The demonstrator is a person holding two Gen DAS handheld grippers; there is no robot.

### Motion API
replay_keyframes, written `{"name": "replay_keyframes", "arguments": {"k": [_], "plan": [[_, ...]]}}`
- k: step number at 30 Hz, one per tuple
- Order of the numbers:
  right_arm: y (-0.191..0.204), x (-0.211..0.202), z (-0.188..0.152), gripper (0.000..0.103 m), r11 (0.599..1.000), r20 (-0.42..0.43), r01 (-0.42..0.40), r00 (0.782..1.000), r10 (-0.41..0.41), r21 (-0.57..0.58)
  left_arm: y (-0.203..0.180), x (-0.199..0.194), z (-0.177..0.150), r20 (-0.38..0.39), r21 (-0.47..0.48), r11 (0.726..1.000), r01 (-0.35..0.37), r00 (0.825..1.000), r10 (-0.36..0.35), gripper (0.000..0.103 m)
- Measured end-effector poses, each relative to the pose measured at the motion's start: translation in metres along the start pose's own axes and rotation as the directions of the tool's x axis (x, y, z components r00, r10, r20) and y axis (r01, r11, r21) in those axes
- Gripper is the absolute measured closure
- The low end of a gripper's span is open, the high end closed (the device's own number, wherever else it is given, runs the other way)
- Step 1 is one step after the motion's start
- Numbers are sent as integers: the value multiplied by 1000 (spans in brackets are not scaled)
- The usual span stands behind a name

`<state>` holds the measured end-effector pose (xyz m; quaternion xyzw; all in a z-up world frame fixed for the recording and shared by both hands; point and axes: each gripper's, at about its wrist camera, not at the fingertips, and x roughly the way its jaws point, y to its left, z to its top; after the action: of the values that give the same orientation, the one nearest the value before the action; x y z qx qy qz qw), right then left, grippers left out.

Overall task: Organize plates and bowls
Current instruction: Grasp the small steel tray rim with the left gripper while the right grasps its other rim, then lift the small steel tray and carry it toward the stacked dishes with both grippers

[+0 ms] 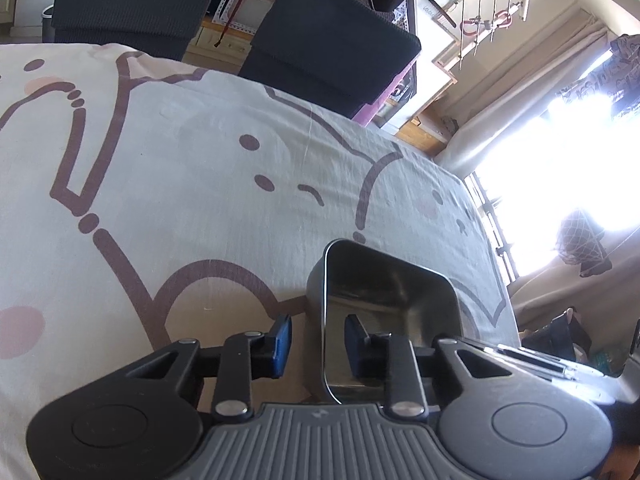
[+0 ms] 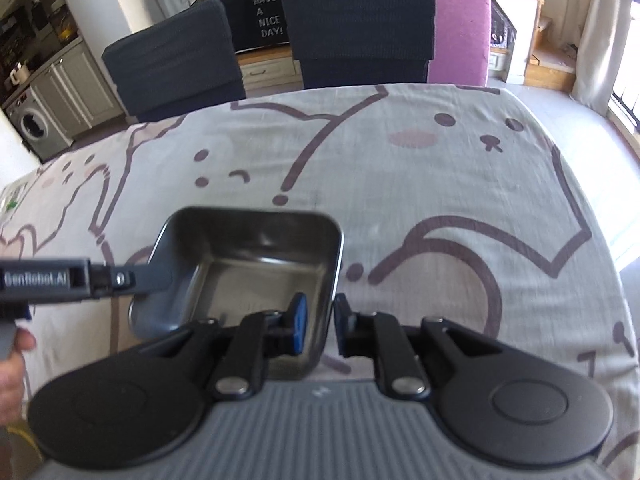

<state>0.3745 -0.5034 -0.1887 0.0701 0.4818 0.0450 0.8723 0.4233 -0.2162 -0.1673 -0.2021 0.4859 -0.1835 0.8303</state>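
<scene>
Steel bowl (image 2: 256,264), square with rounded corners, sits on the counter (image 2: 440,168) under a cartoon-print cloth, near the edge closest to us. We have a tool on each side of it. Our right tool (image 2: 318,326) straddles the bowl's right wall, one blue pad inside and one outside, narrowed almost onto the metal; the wrist view suggests contact, so we judge it pinching the rim. Our left tool (image 1: 318,340) straddles the opposite wall, but its pads stand visibly apart from the steel, so it is spread around the rim and not yet gripping.

To do this step well, we should bring the left pads squarely onto the wall before any lift, keeping both tools at matching depth so the bowl rises level. Thin polished steel is slippery, we judge, so a firm, flat pinch low on the wall matters. Lifting with one side loose could tilt it or drag the cloth.
</scene>
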Motion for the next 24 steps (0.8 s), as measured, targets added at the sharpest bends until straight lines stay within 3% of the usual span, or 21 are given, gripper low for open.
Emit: {"name": "replay_keyframes", "arguments": {"k": [4, 7, 10, 16, 24], "plan": [[-1, 0, -2, 85, 1000, 17, 26, 1000, -26, 16, -1, 6, 0, -3, 16, 1000, -11, 1000, 11, 79], [1, 3, 2, 90, 1000, 15, 24, 1000, -24, 11, -2, 7, 0, 11, 30, 999, -17, 1000, 17, 94], [5, 1, 0, 96, 999, 22, 40, 999, -40, -3, -5, 5, -1, 21, 68, 997, -43, 999, 41, 96], [13, -6, -7, 97, 998, 45, 55, 997, -55, -2, -11, -7, -1, 38, 108, 992, -70, 997, 67, 97], [33, -46, -9, 97, 997, 125, 80, 989, -76, -21, -25, -53, -1, 105, 151, 987, -59, 994, 43, 97]]}}
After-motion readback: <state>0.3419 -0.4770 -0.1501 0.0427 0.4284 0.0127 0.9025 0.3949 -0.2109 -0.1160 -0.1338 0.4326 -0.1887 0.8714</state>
